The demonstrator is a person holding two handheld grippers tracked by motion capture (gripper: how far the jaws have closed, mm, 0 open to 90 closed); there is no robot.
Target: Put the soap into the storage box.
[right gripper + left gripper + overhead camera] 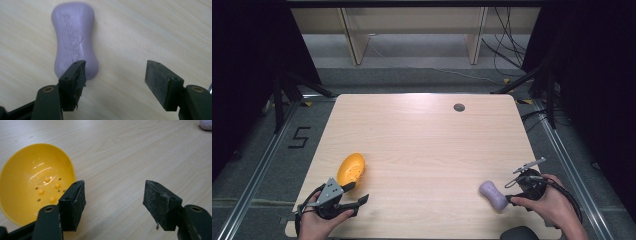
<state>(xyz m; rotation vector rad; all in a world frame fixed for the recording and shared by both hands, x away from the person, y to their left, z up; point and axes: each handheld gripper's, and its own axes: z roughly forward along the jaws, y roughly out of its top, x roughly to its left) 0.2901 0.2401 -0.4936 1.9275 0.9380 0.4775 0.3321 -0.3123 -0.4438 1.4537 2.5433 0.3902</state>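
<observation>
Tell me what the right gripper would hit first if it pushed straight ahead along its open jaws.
Probably bare table. The right gripper is open, and the purple soap bar lies off its left jaw, not between the jaws, so it might only clip that jaw.

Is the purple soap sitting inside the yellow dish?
No, the purple soap lies on the bare table, far from the yellow dish.

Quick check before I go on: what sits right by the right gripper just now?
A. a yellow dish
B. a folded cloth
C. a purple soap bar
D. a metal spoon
C: the right gripper stands open with the purple soap bar lying flat on the table just past one of its jaws; the yellow dish is over by the left gripper.
</observation>
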